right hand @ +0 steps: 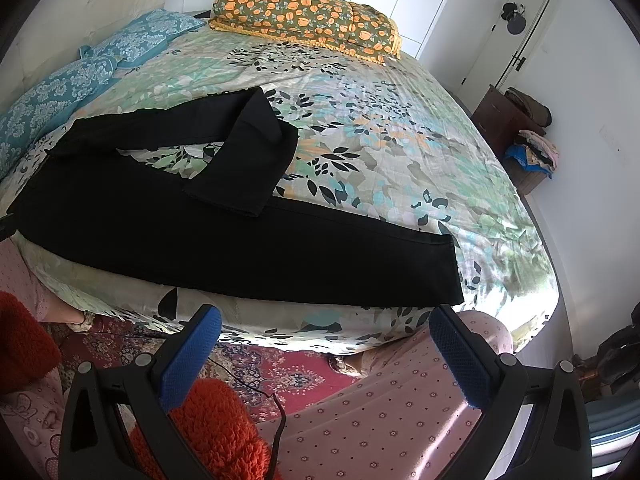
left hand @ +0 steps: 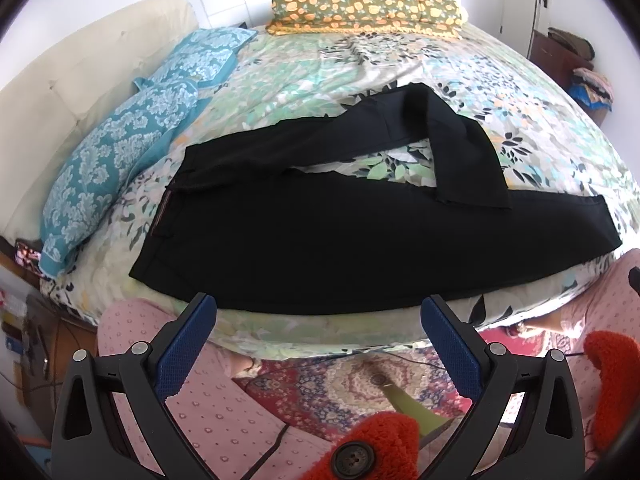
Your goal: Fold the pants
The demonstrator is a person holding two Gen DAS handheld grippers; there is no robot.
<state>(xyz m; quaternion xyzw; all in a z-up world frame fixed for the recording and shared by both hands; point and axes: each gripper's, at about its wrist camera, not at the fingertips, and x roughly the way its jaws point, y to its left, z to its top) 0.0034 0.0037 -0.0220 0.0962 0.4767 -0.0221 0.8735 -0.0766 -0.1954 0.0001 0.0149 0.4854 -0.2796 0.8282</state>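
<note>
Lying flat along the near edge of the bed (left hand: 360,64), the matte black pants (left hand: 320,236) have their far leg bent back on itself. Both the left gripper (left hand: 318,336) and right gripper (right hand: 326,340) hover, ribbed blue jaws spread, empty.

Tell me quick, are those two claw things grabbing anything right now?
Left gripper: open, holding nothing, short of the pants.
Right gripper: open, holding nothing, also short of the pants.
</note>
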